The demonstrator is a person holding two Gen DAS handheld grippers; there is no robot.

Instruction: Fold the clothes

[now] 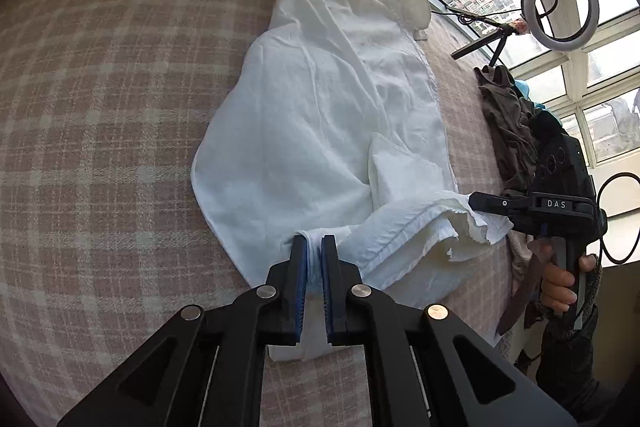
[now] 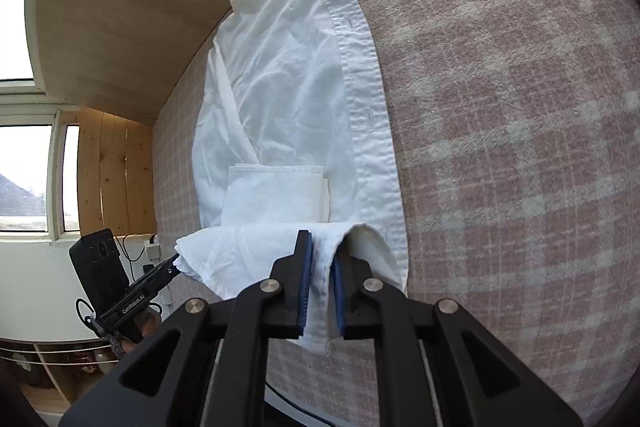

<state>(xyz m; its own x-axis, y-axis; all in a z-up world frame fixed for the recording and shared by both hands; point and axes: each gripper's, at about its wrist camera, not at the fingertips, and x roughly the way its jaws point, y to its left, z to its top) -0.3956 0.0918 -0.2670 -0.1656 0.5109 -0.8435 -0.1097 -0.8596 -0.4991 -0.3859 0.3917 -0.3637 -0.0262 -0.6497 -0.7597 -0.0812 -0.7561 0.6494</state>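
On the plaid bed [image 1: 100, 107], two claws [image 1: 314, 247] [image 2: 320, 259] each pinch one white shirt [image 1: 320, 107].

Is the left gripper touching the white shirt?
Touching. The left wrist view shows the left gripper with the white shirt hem pinched between its fingers.

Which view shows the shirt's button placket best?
The right wrist view: the placket runs nearly full length down the white shirt, stitching and buttonholes legible. The left wrist view shows it only as a thin, foreshortened edge on the shirt's far side.
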